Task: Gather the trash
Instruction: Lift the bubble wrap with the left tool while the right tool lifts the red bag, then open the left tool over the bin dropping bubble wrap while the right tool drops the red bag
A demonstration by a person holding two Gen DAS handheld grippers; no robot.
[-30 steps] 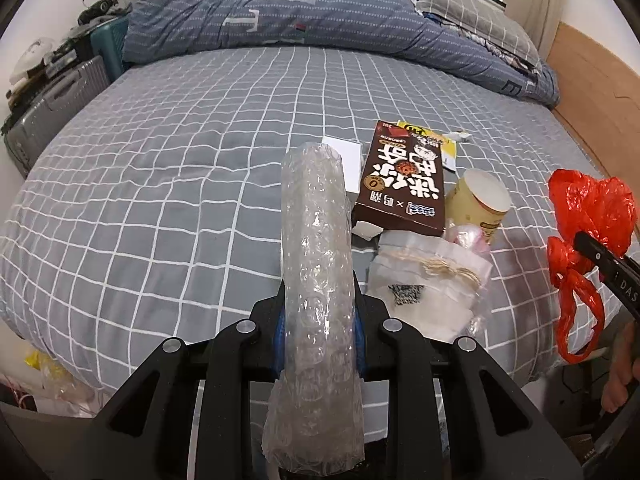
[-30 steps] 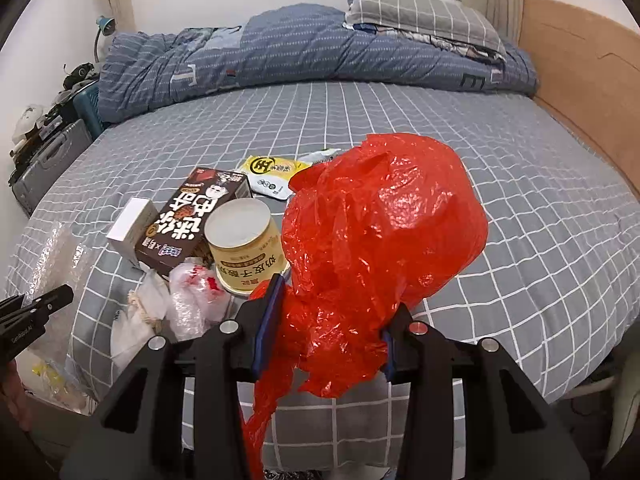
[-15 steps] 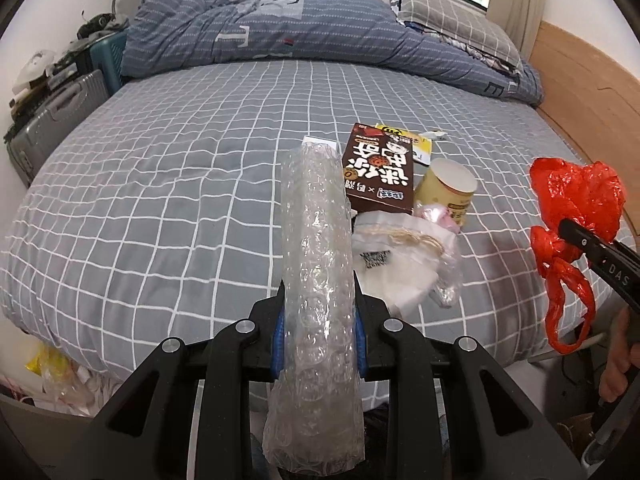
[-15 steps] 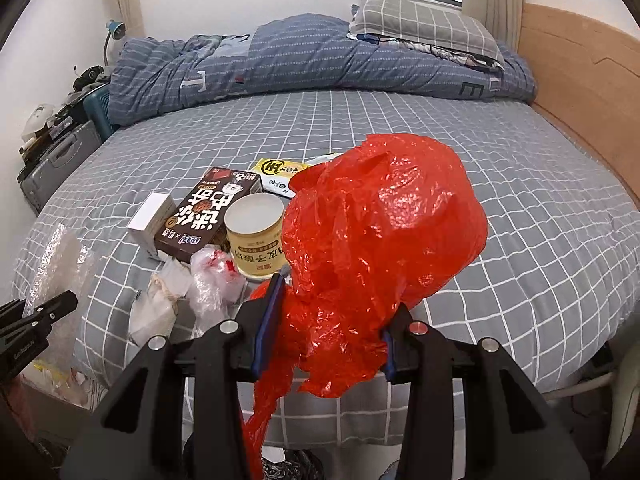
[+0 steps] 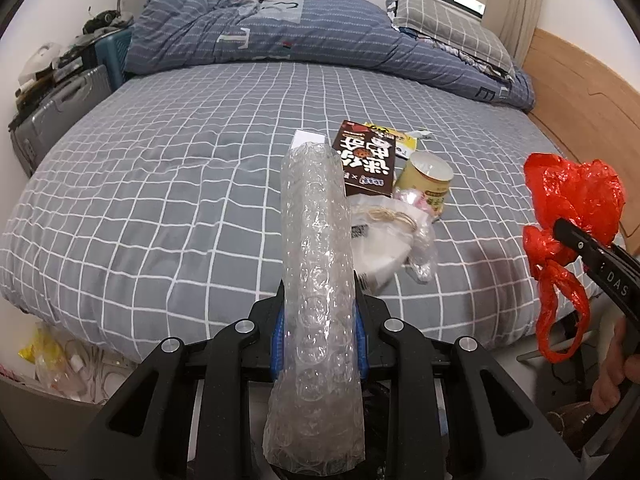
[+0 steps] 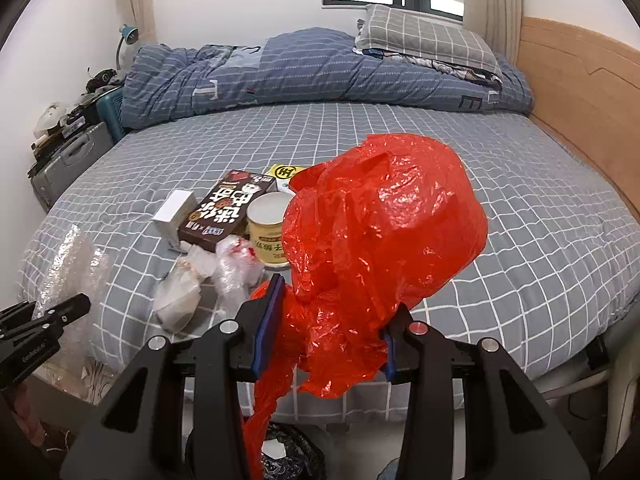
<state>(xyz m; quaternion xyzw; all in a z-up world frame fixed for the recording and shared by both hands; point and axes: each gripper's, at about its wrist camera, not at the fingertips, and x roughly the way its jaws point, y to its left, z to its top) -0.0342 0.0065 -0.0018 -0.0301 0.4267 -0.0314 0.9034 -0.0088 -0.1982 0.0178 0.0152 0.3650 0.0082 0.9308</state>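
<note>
My left gripper (image 5: 319,320) is shut on a long roll of clear bubble wrap (image 5: 316,240), which stands up between the blue pads. My right gripper (image 6: 328,328) is shut on a crumpled red plastic bag (image 6: 384,232) whose tail hangs below the jaws. In the left wrist view that bag (image 5: 572,192) hangs at the right edge. On the grey checked bed (image 5: 160,200) lie a brown snack box (image 5: 368,160), a yellow cup (image 5: 428,180), a yellow packet (image 5: 394,140), a small white box (image 6: 176,216) and a white pouch with clear plastic (image 5: 380,240). Both grippers are off the bed's near edge.
A rolled blue duvet (image 5: 260,36) and a checked pillow (image 6: 424,36) lie at the bed's far end. A wooden headboard (image 6: 580,100) runs along the right. A grey suitcase (image 5: 52,116) stands left. A black bag (image 6: 288,452) sits on the floor below my right gripper.
Both grippers have drawn back from the bed, so the trash pile looks smaller and farther. The holds on the bubble wrap and the red bag are unchanged.
</note>
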